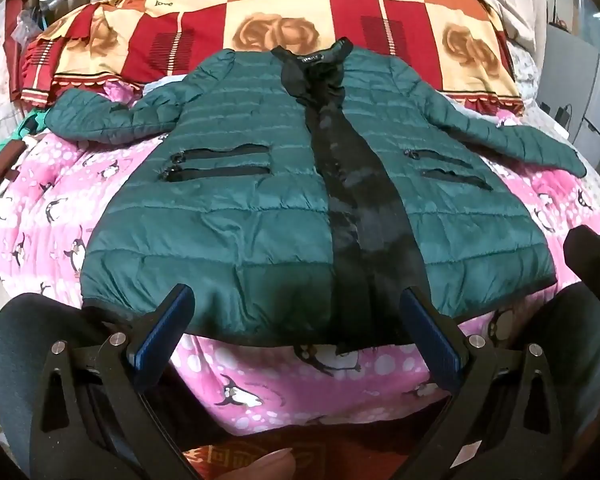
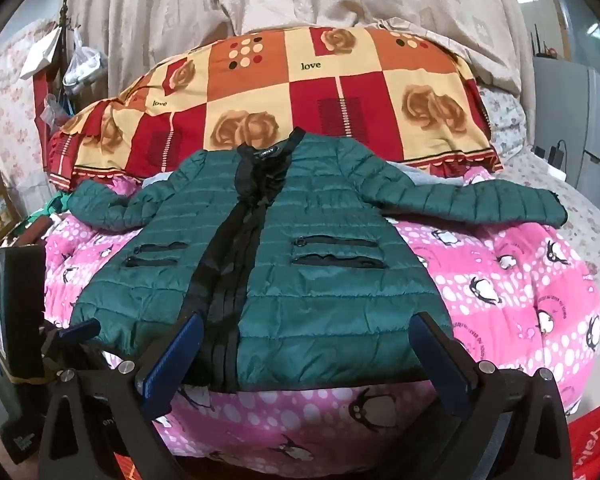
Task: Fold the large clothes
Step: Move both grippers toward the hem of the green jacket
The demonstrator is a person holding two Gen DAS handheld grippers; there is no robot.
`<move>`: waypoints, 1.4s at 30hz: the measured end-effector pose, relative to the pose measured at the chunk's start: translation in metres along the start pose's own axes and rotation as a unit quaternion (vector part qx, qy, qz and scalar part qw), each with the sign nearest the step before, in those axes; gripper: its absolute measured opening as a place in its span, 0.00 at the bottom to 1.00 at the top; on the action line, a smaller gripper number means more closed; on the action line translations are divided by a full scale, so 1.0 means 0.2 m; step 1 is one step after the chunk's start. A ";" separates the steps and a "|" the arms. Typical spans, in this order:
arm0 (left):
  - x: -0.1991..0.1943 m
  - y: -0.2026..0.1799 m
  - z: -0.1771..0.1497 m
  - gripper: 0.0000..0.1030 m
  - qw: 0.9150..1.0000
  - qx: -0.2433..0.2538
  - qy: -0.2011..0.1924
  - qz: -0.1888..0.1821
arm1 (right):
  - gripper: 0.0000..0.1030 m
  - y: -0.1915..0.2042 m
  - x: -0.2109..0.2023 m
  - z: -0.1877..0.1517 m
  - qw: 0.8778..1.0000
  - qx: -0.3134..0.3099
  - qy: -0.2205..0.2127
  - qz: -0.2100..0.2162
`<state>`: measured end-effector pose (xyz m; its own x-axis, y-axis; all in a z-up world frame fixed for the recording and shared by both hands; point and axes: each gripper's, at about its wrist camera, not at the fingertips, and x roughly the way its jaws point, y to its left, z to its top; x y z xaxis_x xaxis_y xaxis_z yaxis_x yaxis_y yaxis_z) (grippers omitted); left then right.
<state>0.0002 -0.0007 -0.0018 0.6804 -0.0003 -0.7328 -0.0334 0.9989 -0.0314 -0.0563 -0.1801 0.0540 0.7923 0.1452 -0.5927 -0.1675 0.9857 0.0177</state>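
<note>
A dark green quilted jacket (image 1: 236, 184) lies face up and spread flat on the pink penguin quilt (image 1: 52, 216) of a bed, collar toward 12 o'clock against a red and orange checked pillow (image 1: 308, 4), hem toward 6 o'clock. Its sleeves reach out to 9 and 3 o'clock.

The left tongs (image 1: 298, 320) hang wide apart just short of the hem, holding nothing; the right tongs (image 2: 308, 352) are likewise spread wide and empty, over the hem near the black front placket (image 2: 224, 280).

Judging by the puffy channels and sheen, the jacket is probably light, soft and springy, with a slick shell that could slide between the pads. A firm pinch at the bound hem corners, the cuffs or the shoulder seams looks safest; the padded middle would likely bulge and slip free.

The jacket's back and inner lining are hidden. The collar label is too small to read, and both views curve strongly at the rim.
</note>
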 end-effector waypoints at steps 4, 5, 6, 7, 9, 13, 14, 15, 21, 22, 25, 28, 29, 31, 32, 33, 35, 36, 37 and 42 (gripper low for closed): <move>0.01 0.00 -0.01 1.00 1.000 0.001 0.003 0.002 | 0.99 -0.01 0.02 -0.02 1.000 0.002 0.006 0.002; 0.01 0.00 -0.01 1.00 1.000 0.001 0.004 0.002 | 0.99 -0.01 0.02 -0.02 1.000 0.003 0.007 0.002; 0.02 0.00 -0.01 1.00 1.000 0.001 0.004 0.002 | 0.99 -0.01 0.02 -0.02 1.000 0.005 0.007 0.003; 0.02 0.00 -0.01 1.00 1.000 0.002 0.006 0.002 | 0.99 -0.02 0.03 -0.02 1.000 0.007 0.007 0.004; 0.02 -0.01 -0.02 1.00 1.000 0.005 0.008 0.003 | 0.99 -0.02 0.03 -0.02 1.000 0.009 0.007 0.004; 0.04 -0.02 -0.02 1.00 1.000 0.001 0.005 -0.004 | 0.99 -0.02 0.04 -0.03 1.000 0.010 0.011 0.006; 0.04 -0.02 -0.02 1.00 1.000 0.001 0.005 -0.004 | 0.99 -0.03 0.04 -0.03 1.000 0.010 0.011 0.007; 0.03 -0.01 -0.03 1.00 1.000 0.001 0.004 -0.003 | 0.99 -0.03 0.05 -0.03 1.000 0.010 0.012 0.007; 0.04 -0.02 -0.02 1.00 1.000 -0.001 0.000 -0.006 | 0.99 -0.03 0.05 -0.04 1.000 0.010 0.014 0.007; 0.04 -0.02 -0.02 1.00 1.000 -0.001 0.000 -0.007 | 0.99 -0.03 0.06 -0.04 1.000 0.010 0.015 0.007; 0.04 -0.02 -0.03 1.00 1.000 -0.002 -0.002 -0.007 | 0.99 -0.03 0.06 -0.05 1.000 0.010 0.016 0.007; 0.04 -0.03 -0.02 1.00 1.000 -0.002 -0.002 -0.007 | 0.99 -0.03 0.06 -0.05 1.000 0.009 0.017 0.006; 0.04 -0.03 -0.02 1.00 1.000 -0.002 -0.002 -0.007 | 0.99 -0.03 0.06 -0.05 1.000 0.009 0.017 0.006; 0.04 -0.03 -0.02 1.00 1.000 -0.003 -0.001 -0.007 | 0.99 -0.03 0.06 -0.05 1.000 0.010 0.018 0.006; 0.04 -0.03 -0.02 1.00 1.000 -0.002 0.000 -0.008 | 0.99 -0.03 0.07 -0.05 1.000 0.010 0.018 0.007; 0.04 -0.03 -0.02 1.00 1.000 -0.002 0.002 -0.008 | 0.99 -0.03 0.07 -0.05 1.000 0.010 0.020 0.007; 0.03 -0.02 -0.02 1.00 1.000 -0.003 0.000 -0.013 | 0.99 -0.03 0.07 -0.04 1.000 0.009 0.020 0.008; 0.03 -0.02 0.00 1.00 1.000 -0.002 -0.002 -0.019 | 0.99 -0.03 0.07 -0.04 1.000 0.007 0.019 0.009; 0.02 -0.01 0.01 1.00 1.000 -0.001 -0.007 -0.025 | 0.99 -0.02 0.08 -0.03 1.000 0.004 0.018 0.010; -0.01 0.05 0.15 1.00 0.999 -0.004 -0.033 -0.016 | 0.99 -0.01 0.10 0.10 1.000 -0.018 -0.001 0.004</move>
<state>0.0211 0.0109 0.0204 0.7284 -0.0295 -0.6845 -0.0159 0.9981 -0.0600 -0.0288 -0.1772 0.0585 0.7915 0.1537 -0.5915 -0.1952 0.9807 -0.0063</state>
